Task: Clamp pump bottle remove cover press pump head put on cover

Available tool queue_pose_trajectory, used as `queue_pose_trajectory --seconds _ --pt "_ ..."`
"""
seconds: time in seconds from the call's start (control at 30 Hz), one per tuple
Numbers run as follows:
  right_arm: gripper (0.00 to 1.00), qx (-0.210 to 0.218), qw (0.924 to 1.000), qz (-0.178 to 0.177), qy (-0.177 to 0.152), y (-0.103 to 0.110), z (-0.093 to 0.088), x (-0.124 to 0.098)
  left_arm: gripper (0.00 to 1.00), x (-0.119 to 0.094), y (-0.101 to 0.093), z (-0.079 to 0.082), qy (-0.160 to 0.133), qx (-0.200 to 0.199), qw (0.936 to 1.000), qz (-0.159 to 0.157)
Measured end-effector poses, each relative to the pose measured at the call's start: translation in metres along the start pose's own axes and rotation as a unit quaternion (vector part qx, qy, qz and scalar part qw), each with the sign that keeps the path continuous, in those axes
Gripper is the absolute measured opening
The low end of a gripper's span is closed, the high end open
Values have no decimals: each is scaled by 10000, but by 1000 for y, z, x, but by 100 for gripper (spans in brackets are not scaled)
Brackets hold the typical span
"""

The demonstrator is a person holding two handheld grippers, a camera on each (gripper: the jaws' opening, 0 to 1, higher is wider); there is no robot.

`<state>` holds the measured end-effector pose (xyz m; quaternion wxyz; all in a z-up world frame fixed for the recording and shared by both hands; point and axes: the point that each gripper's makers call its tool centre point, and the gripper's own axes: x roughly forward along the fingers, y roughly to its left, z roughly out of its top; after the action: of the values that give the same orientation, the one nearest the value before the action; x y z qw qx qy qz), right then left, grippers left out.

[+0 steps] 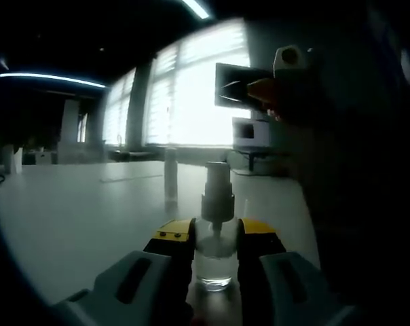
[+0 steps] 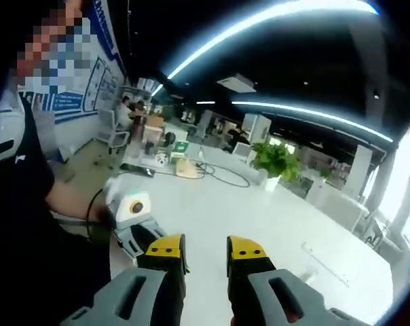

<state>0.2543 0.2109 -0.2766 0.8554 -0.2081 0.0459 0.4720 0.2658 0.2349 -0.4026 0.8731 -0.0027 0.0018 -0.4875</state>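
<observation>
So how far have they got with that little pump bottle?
Clamping looks done: the left gripper is shut on the clear pump bottle, standing on the white table. The pump head is bare, so the cover seems off. The right gripper is open and holds nothing. Pressing the pump and recapping appear to remain.

One pump bottle on table. One slim cap-like cylinder standing behind it. Two grippers: left gripper, right gripper. One potted plant. One monitor by windows.
</observation>
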Motion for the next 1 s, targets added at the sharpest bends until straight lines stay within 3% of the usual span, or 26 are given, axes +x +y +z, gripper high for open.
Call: queue_pose_trajectory --seconds 0.1,0.17,0.33,0.43,0.53,0.8,0.93,1.0 --pt "19 -164 9997 142 146 4 -1 3 16 -1 1 1 -1 6 10000 7" --pt "20 -496 9981 259 249 5 -1 5 16 -1 -1 1 -1 7 10000 -27" --pt "20 -527 9974 373 310 5 7 10 16 -2 -3 5 -92 -15 9999 -66" --pt "20 -582 9960 494 461 5 4 14 16 -4 -3 11 -229 -204 9995 -114" --pt "20 -526 9946 716 530 8 4 15 16 -2 -4 10 -214 -150 9996 -77" --pt "19 -1286 9751 1372 1172 28 -2 21 15 -2 -3 9 -225 -111 9997 -45" --pt "14 -1488 9669 1668 1233 36 0 26 15 -2 -3 9 -218 -120 9997 -42" --pt "12 -1717 9585 1916 1231 42 1 27 15 -3 -2 8 -215 -90 9997 -45"
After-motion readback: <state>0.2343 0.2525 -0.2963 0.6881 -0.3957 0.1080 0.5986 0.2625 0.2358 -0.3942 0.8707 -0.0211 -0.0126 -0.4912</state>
